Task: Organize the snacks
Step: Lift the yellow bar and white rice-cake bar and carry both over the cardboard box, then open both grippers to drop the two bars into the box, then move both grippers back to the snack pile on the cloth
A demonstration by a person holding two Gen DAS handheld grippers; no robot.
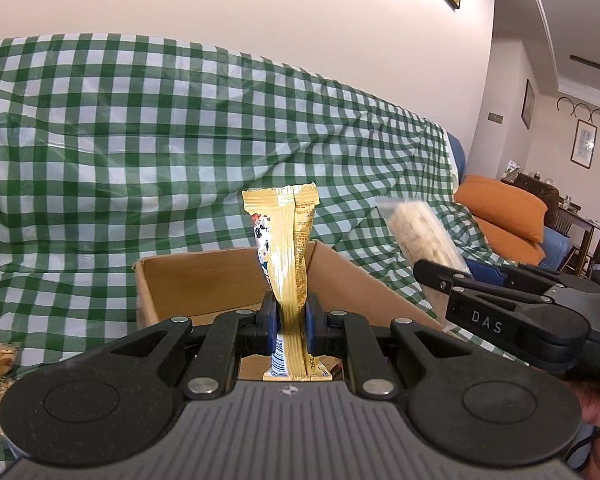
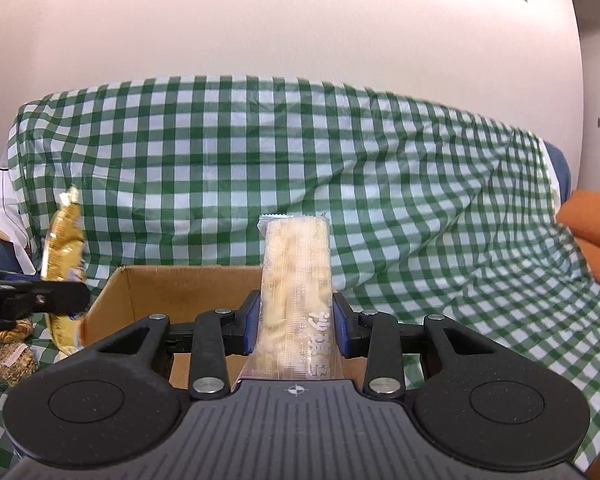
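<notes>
We hold two light, crinkly packs above the box (image 1: pixel 204 280). Left gripper (image 1: pixel 291 320) pinches the gold pack (image 1: pixel 288 240) mid-body, crushing it narrow. Right gripper (image 2: pixel 296 320) clamps the clear pack (image 2: pixel 296 264); its contents are probably brittle, so grip gently.

Both tongs (image 1: pixel 291 312) (image 2: pixel 296 320) clamped, raised

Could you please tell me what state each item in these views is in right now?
Left gripper: shut on the gold snack packet, held upright.
Right gripper: shut on the clear cracker pack, held upright.
Cardboard box: open at the top, standing on the checked cloth.
Loose snack bags: lying on the cloth left of the box.
</notes>
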